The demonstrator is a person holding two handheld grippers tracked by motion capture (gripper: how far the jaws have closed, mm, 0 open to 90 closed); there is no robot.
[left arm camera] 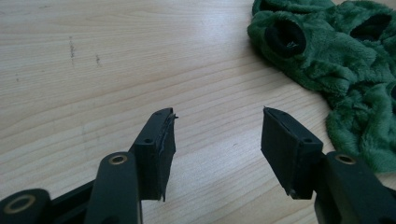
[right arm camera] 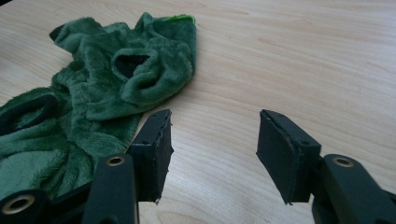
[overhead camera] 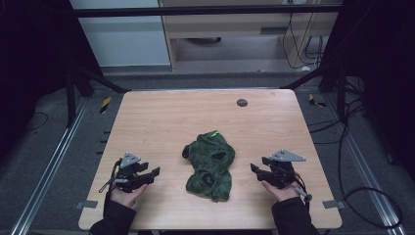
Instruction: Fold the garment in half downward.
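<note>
We hold the left tool [overhead camera: 155,172] and right tool [overhead camera: 254,169] spread and empty, flanking the green garment [overhead camera: 210,164] mid-counter [overhead camera: 161,117], long axis near-to-far, roughly equally close to both.

Both forearms come in at the bottom of the high view in dark sleeves, and each hand grips a black tool: the left gripper [overhead camera: 147,175] and the right gripper [overhead camera: 260,171], each topped with a grey three-cornered plate and trailing a dark cable near the wrist. In the left gripper view the left gripper [left arm camera: 217,140] has two blocky black jaws with flat, slightly frayed pads, small screw holes and brass-ringed pivots. In the right gripper view the right gripper [right arm camera: 214,142] has the same build.
</note>
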